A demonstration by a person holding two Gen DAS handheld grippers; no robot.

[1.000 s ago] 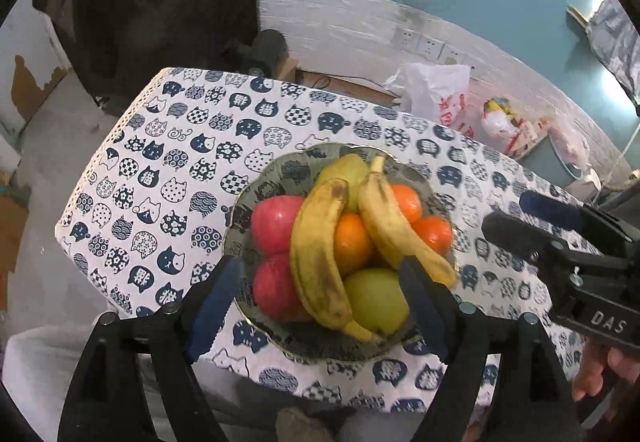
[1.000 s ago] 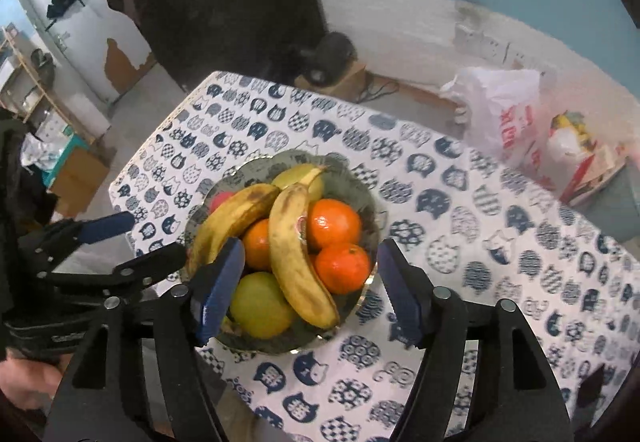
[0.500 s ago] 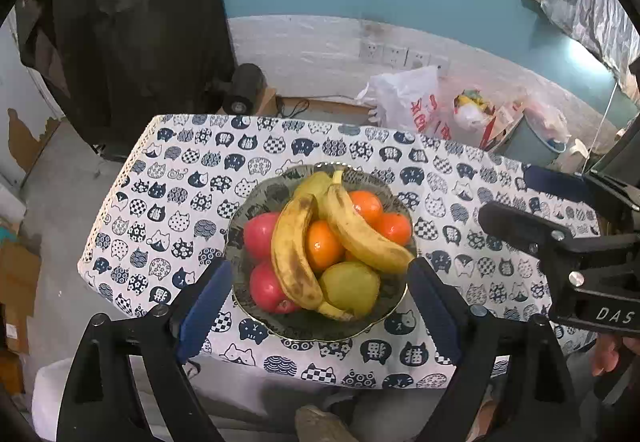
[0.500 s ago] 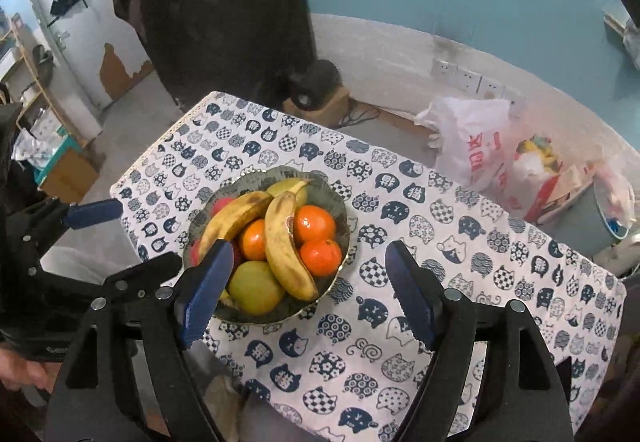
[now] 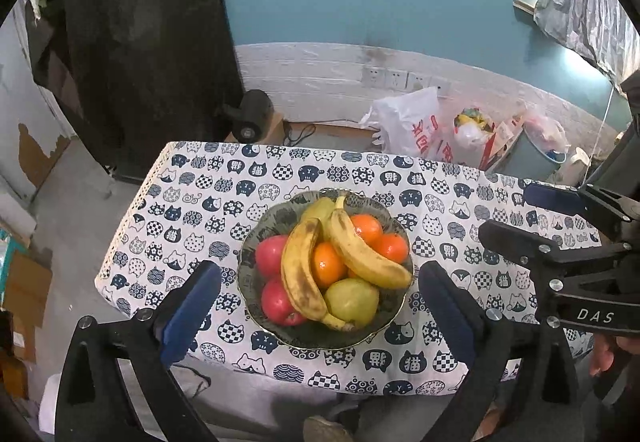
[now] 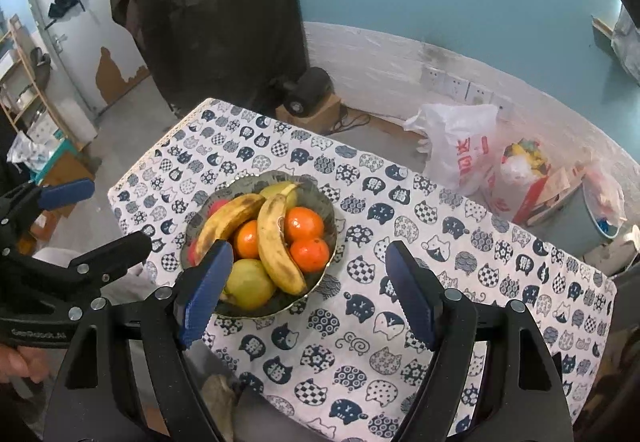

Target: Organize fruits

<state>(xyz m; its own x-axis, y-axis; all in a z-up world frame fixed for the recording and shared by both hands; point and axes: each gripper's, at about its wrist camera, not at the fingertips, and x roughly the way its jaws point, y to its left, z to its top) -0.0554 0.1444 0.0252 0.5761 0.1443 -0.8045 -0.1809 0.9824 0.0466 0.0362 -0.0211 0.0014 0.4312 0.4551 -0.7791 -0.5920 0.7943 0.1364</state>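
Showing both red apples [image 5: 271,253], the left view frames the dark patterned bowl [image 5: 256,294]; the opening left gripper [image 5: 320,306] and wide right gripper [image 6: 310,290] hold nothing.

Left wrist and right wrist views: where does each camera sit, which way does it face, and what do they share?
Left wrist: on the left claw, looking steeply down at the fruit bowl; its opening blue fingers, nothing between them, and the right claw show.
Right wrist: on the open right claw, looking down from the bowl's right; the left claw shows.
Shared: bowl, bananas, cat-print tablecloth.
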